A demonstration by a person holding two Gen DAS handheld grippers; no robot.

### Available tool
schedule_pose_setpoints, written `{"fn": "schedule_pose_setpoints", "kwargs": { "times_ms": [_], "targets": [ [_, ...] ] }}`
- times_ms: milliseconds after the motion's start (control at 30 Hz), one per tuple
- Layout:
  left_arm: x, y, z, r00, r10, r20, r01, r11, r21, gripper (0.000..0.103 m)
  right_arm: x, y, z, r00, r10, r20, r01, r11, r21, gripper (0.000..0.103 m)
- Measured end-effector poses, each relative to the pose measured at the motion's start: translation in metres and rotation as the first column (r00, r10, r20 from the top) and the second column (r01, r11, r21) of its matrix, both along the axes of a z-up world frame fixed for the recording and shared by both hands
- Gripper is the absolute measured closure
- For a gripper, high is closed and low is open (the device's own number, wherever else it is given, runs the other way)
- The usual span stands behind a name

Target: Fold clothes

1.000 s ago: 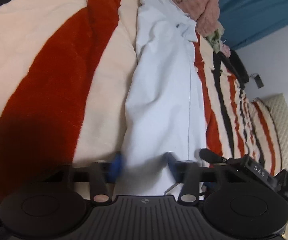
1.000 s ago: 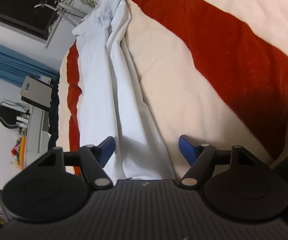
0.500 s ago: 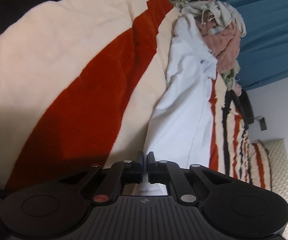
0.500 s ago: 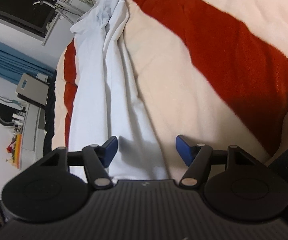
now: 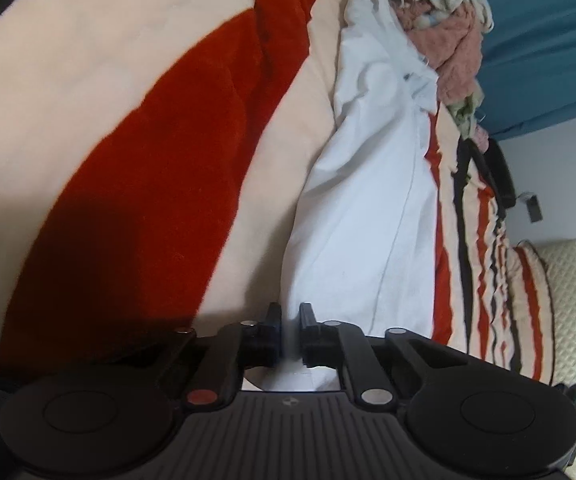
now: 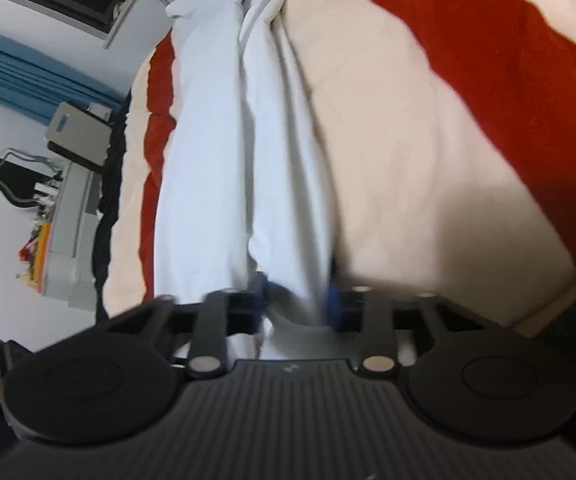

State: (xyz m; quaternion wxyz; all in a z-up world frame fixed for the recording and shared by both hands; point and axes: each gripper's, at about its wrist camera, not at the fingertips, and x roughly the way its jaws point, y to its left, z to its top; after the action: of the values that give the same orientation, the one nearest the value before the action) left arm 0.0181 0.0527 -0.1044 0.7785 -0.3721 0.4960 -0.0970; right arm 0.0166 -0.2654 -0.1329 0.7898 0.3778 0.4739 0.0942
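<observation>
Long white cotton garment (image 5: 367, 208): lies stretched lengthwise, unfolded, on cream-and-red striped fleece blanket (image 5: 136, 128). Left gripper (image 5: 289, 330): clenched on near hem. Right gripper (image 6: 297, 298): jaws part-spread, straddling hem, grasp incomplete. Progress: early, by appearance; folding not begun.

The left tongs (image 5: 290, 330) are pinched nearly together, a thin strip of white garment (image 5: 367, 216) clamped between their fingers. The right tongs (image 6: 296, 295) stand partly apart, blurred, their blue-padded fingers (image 6: 333, 300) flanking a bunched fold of the same cloth.
</observation>
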Motion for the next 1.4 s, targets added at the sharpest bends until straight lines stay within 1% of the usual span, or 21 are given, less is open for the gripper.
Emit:
{"fn": "schedule_pose_setpoints", "kwargs": {
  "times_ms": [33,133,200,267,367,433,533,567,600,667,733,800,833,933,1033,1100,1200,1267,1333,1400],
  "targets": [
    [-0.001,0.003,0.002,1.0,0.019,0.007,-0.019,1.0,-0.023,0.098,-0.002,-0.001,0.001,1.0,-0.009,0.004,0.009,1.0,0.006,0.089],
    [0.002,0.013,0.014,0.994,0.106,0.015,-0.104,0.987,-0.126,0.098,-0.007,-0.014,0.01,0.996,-0.08,0.037,0.076,0.992,0.104,0.091],
    [0.001,0.009,0.036,0.992,0.112,0.056,-0.102,0.981,-0.165,0.099,-0.01,-0.024,0.016,0.99,-0.131,0.055,0.119,0.978,0.173,0.092],
    [-0.001,0.004,0.06,0.988,0.114,0.103,-0.092,0.975,-0.2,0.099,-0.01,-0.031,0.038,0.982,-0.154,0.111,0.131,0.973,0.188,0.093],
    [-0.006,-0.004,0.097,0.979,0.114,0.168,-0.071,0.967,-0.244,0.099,-0.014,-0.04,0.08,0.964,-0.164,0.208,0.124,0.974,0.191,0.093],
    [-0.015,-0.012,0.118,0.972,0.1,0.213,-0.049,0.972,-0.231,0.099,-0.019,-0.046,0.109,0.95,-0.158,0.27,0.113,0.978,0.174,0.093],
    [-0.043,-0.018,0.138,0.965,0.07,0.252,-0.021,0.981,-0.195,0.099,-0.042,-0.048,0.122,0.952,-0.1,0.291,0.075,0.993,0.095,0.094],
    [-0.057,-0.017,0.141,0.966,0.058,0.251,-0.011,0.983,-0.185,0.099,-0.049,-0.049,0.126,0.952,-0.08,0.296,0.063,0.996,0.068,0.094],
    [-0.072,-0.016,0.144,0.968,0.045,0.248,-0.001,0.985,-0.175,0.099,-0.057,-0.05,0.13,0.952,-0.06,0.3,0.05,0.998,0.041,0.094],
    [-0.097,-0.014,0.14,0.975,0.031,0.22,0.002,0.989,-0.151,0.099,-0.072,-0.051,0.138,0.952,-0.019,0.306,0.024,1.0,-0.013,0.094],
    [-0.117,-0.01,0.134,0.981,0.029,0.193,-0.003,0.991,-0.131,0.1,-0.087,-0.045,0.128,0.962,0.015,0.273,-0.006,0.999,-0.036,0.094],
    [-0.118,-0.008,0.123,0.989,0.045,0.142,-0.025,0.989,-0.143,0.1,-0.09,-0.043,0.114,0.973,0.012,0.23,-0.008,1.0,-0.017,0.094],
    [-0.113,-0.008,0.119,0.991,0.053,0.122,-0.034,0.988,-0.148,0.1,-0.091,-0.043,0.106,0.978,0.01,0.209,-0.009,1.0,-0.006,0.094],
    [-0.075,-0.009,0.113,0.992,0.085,0.096,-0.071,0.988,-0.139,0.099,-0.066,-0.039,0.1,0.982,-0.025,0.187,0.021,1.0,0.022,0.094],
    [-0.016,-0.017,0.12,0.985,0.115,0.13,-0.101,0.989,-0.11,0.099,-0.025,-0.041,0.104,0.977,-0.081,0.198,0.071,0.996,0.056,0.094],
    [0.026,-0.02,0.129,0.976,0.14,0.168,-0.127,0.988,-0.086,0.099,0.012,-0.039,0.109,0.967,-0.119,0.225,0.105,0.992,0.07,0.093],
    [0.086,-0.035,0.142,0.955,0.142,0.26,-0.148,0.989,0.005,0.099,0.071,-0.037,0.112,0.949,-0.179,0.259,0.164,0.983,0.078,0.093],
    [0.126,-0.047,0.147,0.935,0.131,0.329,-0.165,0.983,0.077,0.099,0.115,-0.032,0.11,0.935,-0.167,0.313,0.17,0.985,0.017,0.093],
    [0.163,-0.059,0.144,0.919,0.111,0.378,-0.178,0.973,0.147,0.099,0.151,-0.028,0.104,0.918,-0.157,0.365,0.185,0.982,-0.043,0.093],
    [0.201,-0.076,0.138,0.906,0.072,0.417,-0.181,0.956,0.229,0.099,0.184,-0.024,0.097,0.901,-0.13,0.414,0.191,0.975,-0.109,0.093]
  ]
}}
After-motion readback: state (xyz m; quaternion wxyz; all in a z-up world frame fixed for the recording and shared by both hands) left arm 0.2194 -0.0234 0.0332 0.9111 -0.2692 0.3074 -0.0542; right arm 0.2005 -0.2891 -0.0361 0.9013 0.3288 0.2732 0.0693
